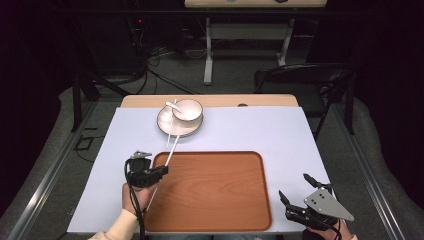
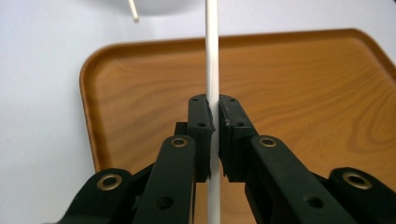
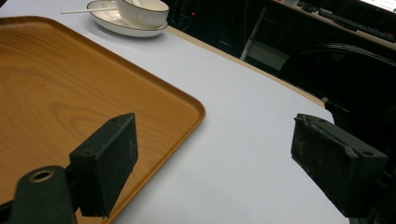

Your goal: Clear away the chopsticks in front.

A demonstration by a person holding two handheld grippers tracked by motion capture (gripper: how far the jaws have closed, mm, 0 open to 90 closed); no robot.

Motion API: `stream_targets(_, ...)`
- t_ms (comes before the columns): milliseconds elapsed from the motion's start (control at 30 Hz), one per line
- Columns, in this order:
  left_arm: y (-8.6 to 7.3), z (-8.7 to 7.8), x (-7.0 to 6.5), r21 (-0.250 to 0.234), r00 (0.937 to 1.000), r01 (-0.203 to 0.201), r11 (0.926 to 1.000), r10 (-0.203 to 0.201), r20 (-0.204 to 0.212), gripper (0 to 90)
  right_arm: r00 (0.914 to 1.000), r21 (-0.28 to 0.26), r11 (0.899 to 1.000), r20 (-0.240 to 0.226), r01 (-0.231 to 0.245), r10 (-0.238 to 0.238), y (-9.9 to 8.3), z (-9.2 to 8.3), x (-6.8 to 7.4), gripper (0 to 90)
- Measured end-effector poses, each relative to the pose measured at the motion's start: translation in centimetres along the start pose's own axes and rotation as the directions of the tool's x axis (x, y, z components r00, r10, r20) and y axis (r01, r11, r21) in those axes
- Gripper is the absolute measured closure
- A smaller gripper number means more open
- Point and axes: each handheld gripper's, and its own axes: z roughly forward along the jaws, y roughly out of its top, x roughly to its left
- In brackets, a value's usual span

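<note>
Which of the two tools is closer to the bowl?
Left. The left tool is at the tray's near-left corner, below the bowl; the right tool sits off the tray's near-right corner, farther away.

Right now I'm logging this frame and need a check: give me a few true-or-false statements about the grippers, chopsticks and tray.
1. The left gripper is shut on a white chopstick. True.
2. The right gripper holds the bowl. False: its jaws stand open, holding nothing.
3. The tray has nothing lying in it. True.
4. The bowl sits on the tray. False: it sits on a plate beyond the tray.
</note>
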Motion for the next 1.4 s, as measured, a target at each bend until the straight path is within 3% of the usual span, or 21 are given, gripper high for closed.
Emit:
stream_targets(167,-0.5,-0.3,0.0,-0.010,0.9996,-0.009,0.9999,0.009,-0.028,84.4,1.0000,-0.002,1.000,-0.002,0.001,-0.001,0.0,0.0,0.0,14.3)
stream_targets(400,-1.7,0.0,0.2,0.042,0.9976,-0.001,0.9991,0.003,-0.069,84.4,1.0000,-0.006,1.000,-0.005,0.001,-0.001,0.0,0.0,0.0,14.3)
stream_targets(567,-2.3,0.4,0.4,0.094,0.9955,0.027,0.9952,-0.018,-0.093,84.4,1.0000,-0.008,1.000,-0.007,-0.001,0.001,0.0,0.1,0.0,14.3)
stream_targets(867,-2.6,0.9,0.9,0.149,0.9915,0.038,0.9882,-0.019,-0.129,84.4,0.9999,-0.016,1.000,-0.015,-0.003,0.002,0.1,0.4,0.0,14.3)
stream_targets(1033,-2.6,0.8,0.9,0.152,0.9898,0.039,0.9876,-0.017,-0.141,84.4,0.9998,-0.015,1.000,-0.019,-0.001,0.000,0.2,0.5,0.0,14.3)
stream_targets(1267,-2.5,1.0,0.2,0.166,0.9838,0.001,0.9861,0.029,-0.177,83.5,0.9998,-0.012,1.000,-0.018,0.000,0.000,0.2,0.5,0.0,14.3)
stream_targets(1400,-2.5,1.0,0.0,0.172,0.9808,-0.012,0.9850,0.045,-0.190,76.6,0.9999,-0.012,1.000,-0.016,0.001,-0.001,0.2,0.5,0.0,14.3)
